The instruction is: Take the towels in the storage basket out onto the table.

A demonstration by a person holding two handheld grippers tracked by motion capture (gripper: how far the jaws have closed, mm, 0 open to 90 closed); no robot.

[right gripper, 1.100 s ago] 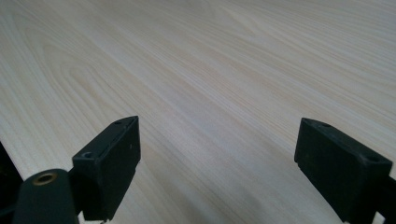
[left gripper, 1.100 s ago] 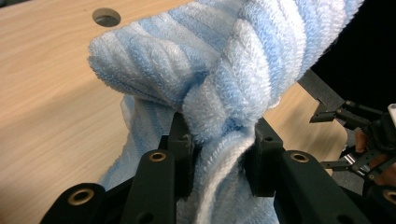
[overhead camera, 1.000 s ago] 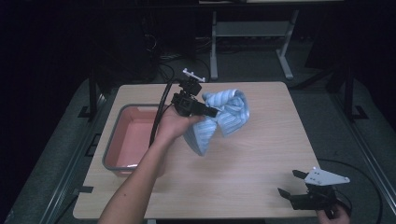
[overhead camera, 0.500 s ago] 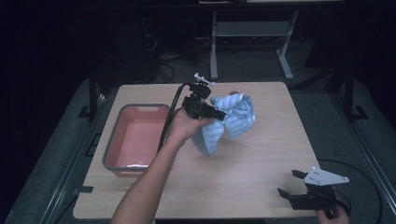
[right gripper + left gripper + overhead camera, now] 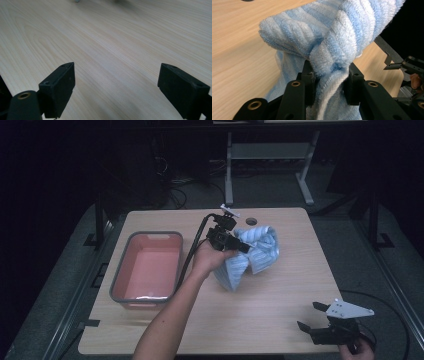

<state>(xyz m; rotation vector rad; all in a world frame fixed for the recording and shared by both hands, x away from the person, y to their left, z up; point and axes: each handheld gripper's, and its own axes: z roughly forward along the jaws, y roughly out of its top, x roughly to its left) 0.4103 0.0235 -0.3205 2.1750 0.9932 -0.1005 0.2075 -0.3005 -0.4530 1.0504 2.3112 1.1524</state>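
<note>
A blue towel (image 5: 252, 255) is clamped in the closed jaws of the left gripper (image 5: 240, 245), hanging onto the worktop (image 5: 280, 315) right of the tub (image 5: 147, 267). The right gripper (image 5: 312, 320), jaws open and empty, is rested well apart at the near right corner.
</note>
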